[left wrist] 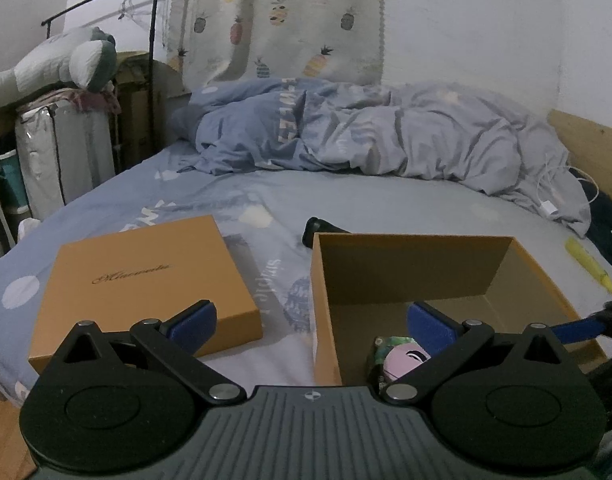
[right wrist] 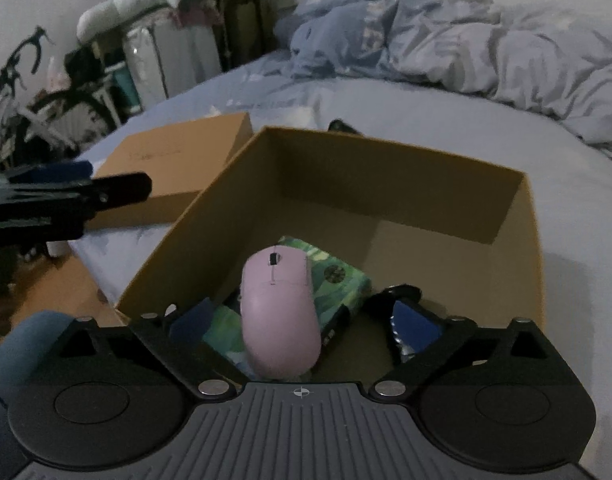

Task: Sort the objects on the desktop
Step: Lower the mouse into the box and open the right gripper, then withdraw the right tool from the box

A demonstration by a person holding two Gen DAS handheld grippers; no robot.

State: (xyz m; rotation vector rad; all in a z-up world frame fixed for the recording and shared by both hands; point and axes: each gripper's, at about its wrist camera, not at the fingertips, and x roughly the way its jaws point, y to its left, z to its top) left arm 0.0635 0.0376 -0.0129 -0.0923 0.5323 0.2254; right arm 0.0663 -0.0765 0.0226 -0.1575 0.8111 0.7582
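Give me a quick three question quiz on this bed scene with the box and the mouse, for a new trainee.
1. True or false: the pink mouse lies inside the open cardboard box, on top of a green patterned pack.
2. Multiple choice: where is the box lid? A) on the open box; B) flat on the bed beside the box; C) held in the left gripper.
3. Fill in: the yellow highlighter lies on the bed, ____ the box.

Key: 1 true; 2 B; 3 outside. The right gripper is open around the mouse, not clamped.
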